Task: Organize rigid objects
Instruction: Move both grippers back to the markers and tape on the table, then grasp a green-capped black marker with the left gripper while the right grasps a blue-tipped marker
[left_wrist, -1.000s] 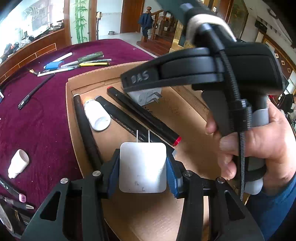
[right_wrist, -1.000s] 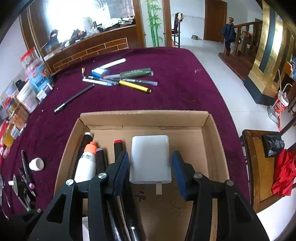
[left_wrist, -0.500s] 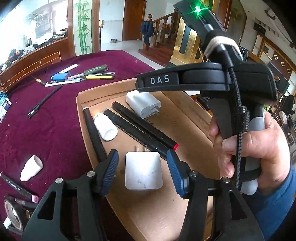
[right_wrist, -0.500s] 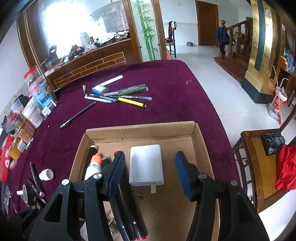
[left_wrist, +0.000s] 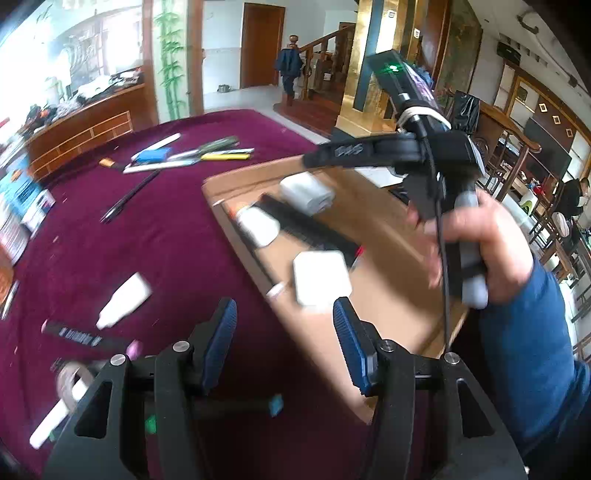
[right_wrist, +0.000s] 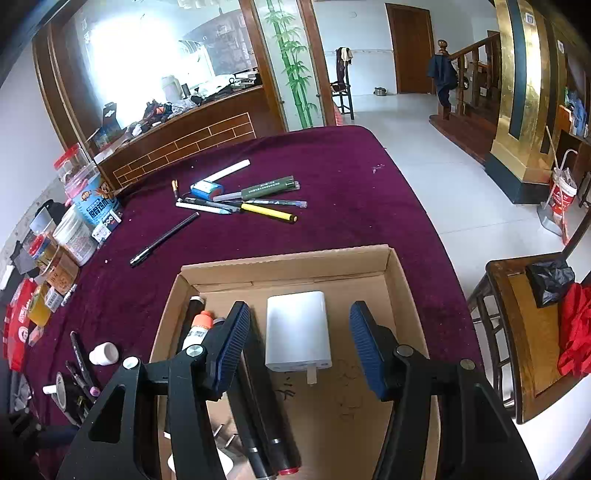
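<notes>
Right gripper (right_wrist: 297, 345) stands open astride a charger (right_wrist: 297, 334), pads clear; only the left view shows the left gripper (left_wrist: 282, 341), open and empty.

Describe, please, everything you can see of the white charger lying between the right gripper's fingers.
The white charger is a smooth, rounded plastic block lying flat on the floor of the cardboard box, its metal prong pointing toward the camera. A black marker lies beside it. The right gripper straddles it, pads clear of both sides.

The cardboard box (right_wrist: 399, 295) holds two white chargers (right_wrist: 297, 332), one white glue bottle (right_wrist: 199, 328) and three dark markers (right_wrist: 273, 424). Two grippers (right_wrist: 295, 343) are visible.
</notes>
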